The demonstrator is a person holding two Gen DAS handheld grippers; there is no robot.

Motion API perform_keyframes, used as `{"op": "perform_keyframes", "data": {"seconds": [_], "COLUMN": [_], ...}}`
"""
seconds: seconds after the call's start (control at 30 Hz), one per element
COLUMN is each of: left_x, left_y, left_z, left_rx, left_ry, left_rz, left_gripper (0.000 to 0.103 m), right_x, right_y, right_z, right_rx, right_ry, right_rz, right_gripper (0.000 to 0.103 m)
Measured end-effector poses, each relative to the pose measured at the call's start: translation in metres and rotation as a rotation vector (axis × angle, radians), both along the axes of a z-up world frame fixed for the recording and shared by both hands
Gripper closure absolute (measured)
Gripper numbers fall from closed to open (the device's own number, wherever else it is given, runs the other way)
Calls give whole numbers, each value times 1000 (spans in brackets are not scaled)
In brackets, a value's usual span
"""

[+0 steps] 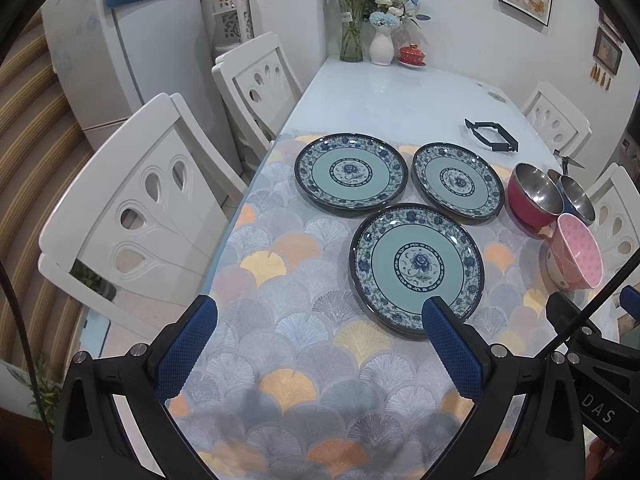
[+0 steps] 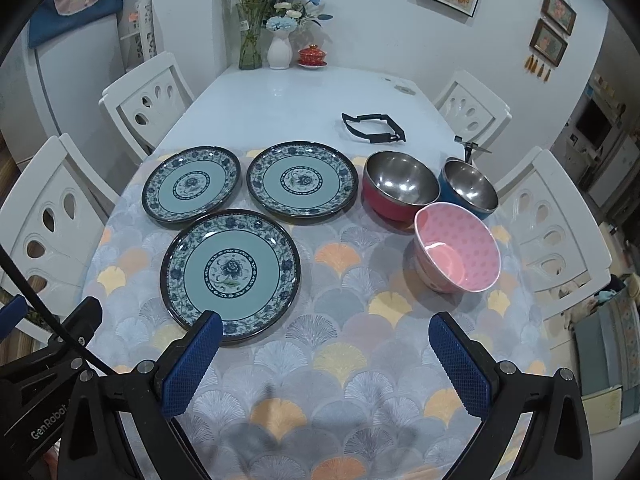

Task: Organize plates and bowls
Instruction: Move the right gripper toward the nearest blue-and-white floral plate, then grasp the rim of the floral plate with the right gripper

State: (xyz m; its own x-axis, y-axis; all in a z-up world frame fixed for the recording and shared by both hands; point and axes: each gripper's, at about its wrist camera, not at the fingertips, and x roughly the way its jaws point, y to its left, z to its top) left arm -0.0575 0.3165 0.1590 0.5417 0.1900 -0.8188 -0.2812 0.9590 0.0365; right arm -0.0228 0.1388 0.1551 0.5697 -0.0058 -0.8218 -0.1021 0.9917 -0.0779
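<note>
**Blue-green plates and three bowls on the patterned cloth**

Blue-green floral china fills the middle of the worktop (image 2: 280,92): we count three plates in a triangle, the near plate (image 2: 230,276) at 6 o'clock of the group, the left plate (image 2: 191,189) at 10 and the right plate (image 2: 302,181) at 2, all lying flat and empty on the fan-patterned cloth (image 2: 340,360).

At 3 o'clock of the plates we count three bowls, all empty: a red steel bowl (image 2: 400,188), a blue steel bowl (image 2: 470,189) touching it, and a pink bowl (image 2: 458,254) nearer us, tilted.

Beyond the bowls lies a black frame (image 2: 374,127). At 12 o'clock, by the wall, stand two vases (image 2: 279,52) and a red lidded cup (image 2: 312,56). White chairs (image 2: 148,100) ring the worktop.

Our left tongs (image 1: 320,320) and right tongs (image 2: 326,332) both hover spread apart, holding nothing.
</note>
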Motion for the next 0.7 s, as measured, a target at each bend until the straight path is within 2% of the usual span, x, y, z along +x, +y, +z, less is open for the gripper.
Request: {"op": "perform_keyframes", "data": {"seconds": [0.27, 0.43, 0.53, 0.63, 0.7], "left_x": [5, 26, 41, 51, 58], "left_y": [4, 7, 6, 10, 14], "left_z": [-3, -11, -19, -33, -46], "left_rx": [-11, -15, -5, -46, -119], "left_ry": [1, -1, 13, 35, 60], "left_rz": [6, -13, -31, -46, -77], "left_gripper": [1, 1, 1, 1, 2], "right_x": [7, 17, 25, 33, 41], "right_y": [-4, -11, -12, -11, -11], "right_z": [-8, -21, -37, -48, -56], "right_rx": [44, 107, 147, 140, 135], "right_ry": [34, 60, 112, 116, 119], "right_rz": [-4, -1, 3, 11, 23], "right_gripper": [1, 1, 8, 9, 14]}}
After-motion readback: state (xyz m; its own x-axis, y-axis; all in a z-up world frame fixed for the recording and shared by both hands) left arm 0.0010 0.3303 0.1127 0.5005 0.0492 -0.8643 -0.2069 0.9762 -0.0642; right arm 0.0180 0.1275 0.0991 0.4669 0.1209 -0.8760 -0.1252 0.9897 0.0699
